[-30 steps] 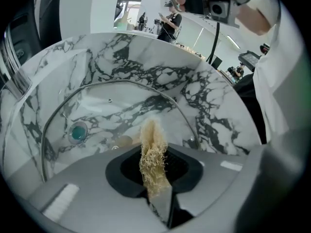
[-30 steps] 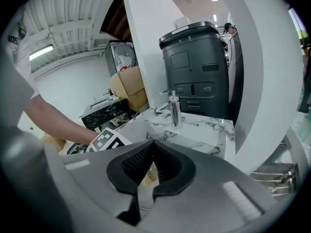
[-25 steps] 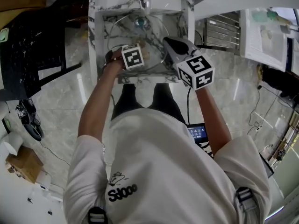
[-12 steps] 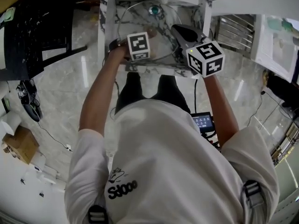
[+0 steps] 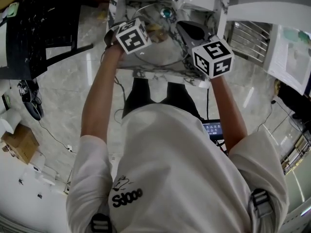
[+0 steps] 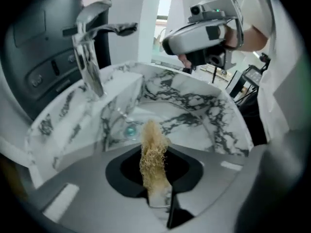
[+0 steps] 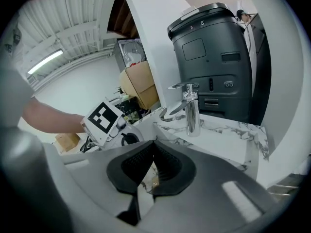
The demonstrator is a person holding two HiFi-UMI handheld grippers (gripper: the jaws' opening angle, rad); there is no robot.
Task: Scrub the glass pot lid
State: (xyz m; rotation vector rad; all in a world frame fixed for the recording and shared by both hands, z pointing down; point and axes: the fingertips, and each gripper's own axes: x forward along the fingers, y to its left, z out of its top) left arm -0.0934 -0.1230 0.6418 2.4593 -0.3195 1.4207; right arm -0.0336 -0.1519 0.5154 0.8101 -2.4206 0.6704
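The glass pot lid [image 5: 146, 57] lies in the marble sink [image 5: 160, 74], its teal knob [image 5: 166, 12] toward the far side. From the left gripper view the knob [image 6: 130, 130] shows low in the basin [image 6: 218, 130]. My left gripper [image 5: 150, 30] is shut on a tan loofah scrubber [image 6: 153, 154], which sticks out past the jaws of the left gripper [image 6: 155, 188] above the lid. My right gripper [image 5: 179, 27] hangs over the sink's right side. In its own view the right gripper [image 7: 151, 171] has its jaws pressed together on a thin clear edge of the lid.
A chrome faucet [image 6: 90, 57] stands on the sink's back rim, also seen as the faucet [image 7: 189, 110] from the right. A dark grey appliance [image 7: 214, 57] rises behind it. A wire rack [image 5: 245, 40] is at the right and a small screen [image 5: 212, 128] is on the floor.
My left gripper has moved with the scrubber from the near part of the basin toward its far left. The right gripper stays at the sink's right side.
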